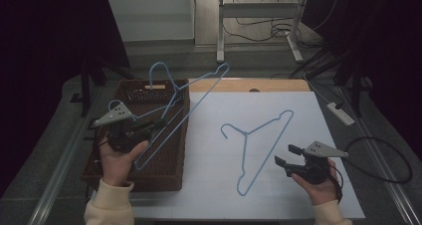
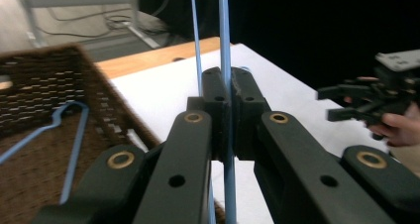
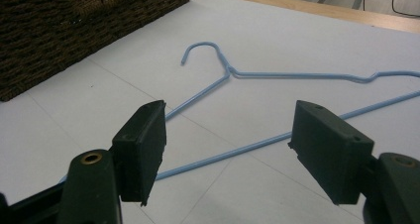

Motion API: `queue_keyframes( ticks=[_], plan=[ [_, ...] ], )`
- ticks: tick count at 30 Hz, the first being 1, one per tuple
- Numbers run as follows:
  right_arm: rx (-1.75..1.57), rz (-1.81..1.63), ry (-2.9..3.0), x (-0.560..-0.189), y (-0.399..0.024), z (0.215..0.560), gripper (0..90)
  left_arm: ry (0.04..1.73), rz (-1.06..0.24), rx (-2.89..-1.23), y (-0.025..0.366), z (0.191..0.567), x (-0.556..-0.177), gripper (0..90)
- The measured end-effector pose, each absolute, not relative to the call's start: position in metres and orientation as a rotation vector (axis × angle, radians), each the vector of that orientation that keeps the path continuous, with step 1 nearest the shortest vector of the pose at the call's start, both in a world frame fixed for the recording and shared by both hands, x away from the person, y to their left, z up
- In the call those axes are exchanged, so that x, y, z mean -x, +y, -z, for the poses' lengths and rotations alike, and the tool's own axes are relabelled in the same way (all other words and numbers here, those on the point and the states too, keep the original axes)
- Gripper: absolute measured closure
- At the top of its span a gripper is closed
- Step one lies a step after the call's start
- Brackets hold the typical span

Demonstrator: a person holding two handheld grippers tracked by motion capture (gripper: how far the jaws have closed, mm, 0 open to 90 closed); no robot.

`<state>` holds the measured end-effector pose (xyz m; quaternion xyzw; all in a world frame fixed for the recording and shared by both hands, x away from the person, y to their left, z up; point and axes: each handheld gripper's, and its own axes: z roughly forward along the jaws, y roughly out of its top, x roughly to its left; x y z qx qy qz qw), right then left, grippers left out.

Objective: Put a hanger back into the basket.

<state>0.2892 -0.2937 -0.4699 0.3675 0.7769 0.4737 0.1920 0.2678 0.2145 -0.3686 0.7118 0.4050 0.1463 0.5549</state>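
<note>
Right tongs [image 1: 284,154], gaping at lower right, lie nearest the worktop hanger [image 1: 259,135], long axis diagonal; left tongs [image 1: 160,121] clamp another hanger [image 1: 191,103].

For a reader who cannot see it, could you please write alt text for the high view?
The left gripper is shut on a blue wire hanger, holding it tilted above a brown wicker basket at the left of a white table. A second blue hanger lies flat on the table, with the open right gripper near it.
</note>
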Motion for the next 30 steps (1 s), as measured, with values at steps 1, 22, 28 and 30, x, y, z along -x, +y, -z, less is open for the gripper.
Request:
queue_keyframes(
  ticks=[1, 22, 28, 30],
  plan=[
    [-1.031, -1.328, 2.180, -0.289, -0.294, 0.470, 30.6, 0.966, -0.353, -1.678, 0.217, 0.369, -0.268, 86.7],
    [-1.024, -1.307, 2.181, -0.289, -0.292, 0.470, 30.7, 1.041, -0.454, -1.659, 0.268, 0.381, -0.274, 86.7],
    [-1.023, -1.308, 2.180, -0.289, -0.292, 0.470, 30.7, 1.077, -0.458, -1.681, 0.275, 0.388, -0.278, 86.7],
    [-1.023, -1.307, 2.180, -0.289, -0.293, 0.471, 30.7, 1.086, -0.449, -1.682, 0.278, 0.391, -0.280, 86.7]
  ],
)
